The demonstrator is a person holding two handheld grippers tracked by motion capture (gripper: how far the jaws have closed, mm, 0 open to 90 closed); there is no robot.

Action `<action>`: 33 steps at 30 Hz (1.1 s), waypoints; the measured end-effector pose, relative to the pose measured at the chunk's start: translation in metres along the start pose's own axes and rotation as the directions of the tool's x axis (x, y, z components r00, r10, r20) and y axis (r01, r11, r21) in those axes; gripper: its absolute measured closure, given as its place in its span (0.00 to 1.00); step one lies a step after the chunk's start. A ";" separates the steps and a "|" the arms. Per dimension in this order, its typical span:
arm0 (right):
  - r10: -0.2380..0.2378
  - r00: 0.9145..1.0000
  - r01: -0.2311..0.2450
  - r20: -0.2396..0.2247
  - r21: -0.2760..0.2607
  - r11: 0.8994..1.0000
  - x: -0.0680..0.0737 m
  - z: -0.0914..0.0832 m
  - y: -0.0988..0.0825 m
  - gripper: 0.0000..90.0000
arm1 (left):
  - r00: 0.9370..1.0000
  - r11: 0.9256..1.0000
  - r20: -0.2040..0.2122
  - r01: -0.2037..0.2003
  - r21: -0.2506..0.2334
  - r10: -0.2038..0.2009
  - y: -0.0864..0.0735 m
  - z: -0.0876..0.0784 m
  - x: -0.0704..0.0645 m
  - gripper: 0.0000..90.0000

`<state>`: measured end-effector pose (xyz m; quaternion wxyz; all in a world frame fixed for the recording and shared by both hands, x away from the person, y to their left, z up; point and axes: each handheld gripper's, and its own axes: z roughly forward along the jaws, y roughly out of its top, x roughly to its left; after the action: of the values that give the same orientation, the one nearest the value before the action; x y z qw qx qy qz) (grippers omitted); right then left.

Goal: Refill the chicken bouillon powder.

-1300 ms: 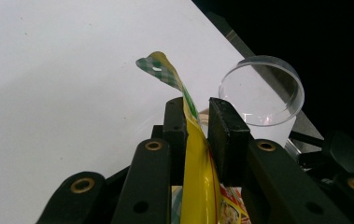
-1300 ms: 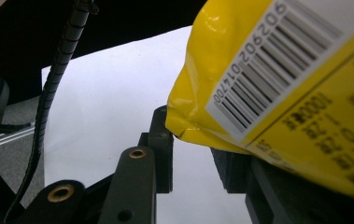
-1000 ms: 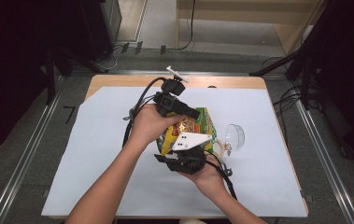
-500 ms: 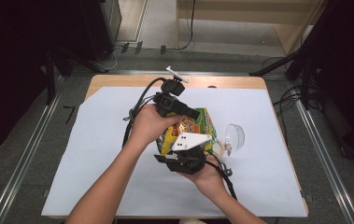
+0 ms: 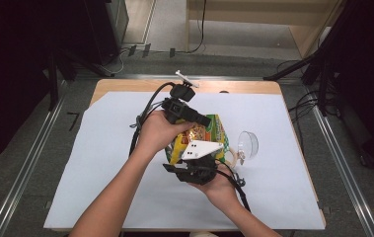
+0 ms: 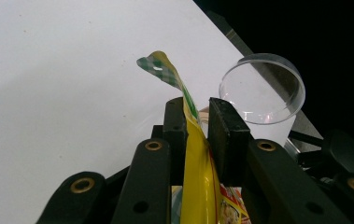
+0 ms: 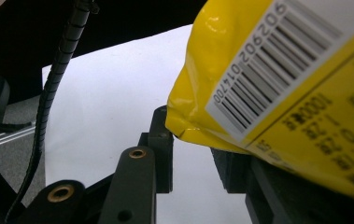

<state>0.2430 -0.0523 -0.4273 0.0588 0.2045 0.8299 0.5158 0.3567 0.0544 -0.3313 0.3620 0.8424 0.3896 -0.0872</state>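
Our left claw [image 6: 195, 121] is clamped on the yellow packet's [image 5: 202, 136] edge, mid-worktop beside the clear cup [image 5: 247, 144]. Our right claw [image 7: 193, 149] gapes around its corner; we should close squarely before pulling.

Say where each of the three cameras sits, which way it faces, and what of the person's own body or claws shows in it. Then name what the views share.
High view: above the person's side, facing forward and down on the white-covered table; both forearms, left claw, right claw.
Left gripper view: rides the left claw, looking along its jaws, shut on the yellow packet, toward the clear cup.
Right gripper view: rides the right claw, looking along its jaws, which show a gap, at the packet's barcode.
Shared: packet in all; cup in high and left.
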 end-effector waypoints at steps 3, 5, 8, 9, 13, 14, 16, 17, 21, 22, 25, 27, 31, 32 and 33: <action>-0.001 1.000 0.001 0.000 -0.001 1.000 0.000 0.000 0.000 0.79 | 1.000 1.000 0.000 0.000 -0.001 0.000 0.000 0.000 0.000 0.86; -0.001 1.000 0.001 0.001 0.000 1.000 0.000 0.000 0.000 0.79 | 1.000 1.000 0.001 0.001 -0.001 -0.001 0.000 0.000 0.000 0.86; -0.001 1.000 0.001 0.001 0.000 1.000 0.000 0.000 0.000 0.79 | 1.000 1.000 0.001 0.000 0.000 0.000 0.000 0.000 0.000 0.86; -0.004 1.000 0.004 0.000 -0.001 1.000 0.000 0.000 0.000 0.79 | 1.000 1.000 0.001 0.001 -0.002 -0.001 0.000 0.000 0.000 0.86; -0.016 1.000 0.016 0.005 -0.003 1.000 -0.001 -0.002 0.001 0.79 | 1.000 1.000 0.002 -0.001 -0.013 0.001 0.001 -0.002 -0.002 0.86; -0.013 1.000 0.013 0.006 -0.007 1.000 -0.001 -0.002 0.001 0.79 | 1.000 1.000 0.002 -0.002 -0.007 0.002 0.001 -0.001 -0.003 0.86; -0.004 1.000 0.004 0.002 -0.004 1.000 -0.001 -0.001 0.001 0.79 | 1.000 1.000 -0.001 -0.006 0.010 0.006 0.002 0.001 -0.003 0.86; -0.005 1.000 0.005 0.002 -0.003 1.000 -0.001 -0.001 0.001 0.79 | 1.000 1.000 -0.001 -0.006 0.010 0.006 0.002 0.001 -0.003 0.86; -0.001 1.000 0.001 -0.001 -0.002 1.000 0.000 -0.001 0.001 0.79 | 1.000 1.000 -0.001 -0.002 0.011 0.002 0.001 0.001 -0.003 0.86; 0.000 1.000 0.000 -0.001 -0.002 1.000 0.000 -0.001 0.001 0.79 | 1.000 1.000 0.000 -0.001 0.010 0.001 0.001 0.001 -0.002 0.86; -0.002 1.000 0.002 -0.001 0.000 1.000 0.000 0.000 0.000 0.79 | 1.000 1.000 0.000 -0.003 0.011 0.003 0.001 0.002 -0.002 0.86; -0.002 1.000 0.002 -0.001 0.001 1.000 0.000 0.000 0.000 0.79 | 1.000 1.000 0.001 -0.003 0.012 0.003 0.001 0.002 -0.002 0.86; -0.005 1.000 0.005 0.000 0.004 1.000 0.000 0.000 0.000 0.79 | 1.000 1.000 0.004 -0.002 0.008 0.002 0.000 0.002 -0.001 0.86; -0.005 1.000 0.005 0.000 0.004 1.000 0.000 0.000 0.000 0.79 | 1.000 1.000 0.004 -0.002 0.008 0.002 0.000 0.002 -0.001 0.86; -0.007 1.000 0.007 0.002 0.004 1.000 0.000 0.000 0.000 0.79 | 1.000 1.000 0.004 -0.001 0.008 0.001 0.000 0.002 -0.001 0.86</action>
<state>0.2433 -0.0524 -0.4271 0.0611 0.2024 0.8315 0.5137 0.3559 0.0527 -0.3321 0.3593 0.8439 0.3881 -0.0901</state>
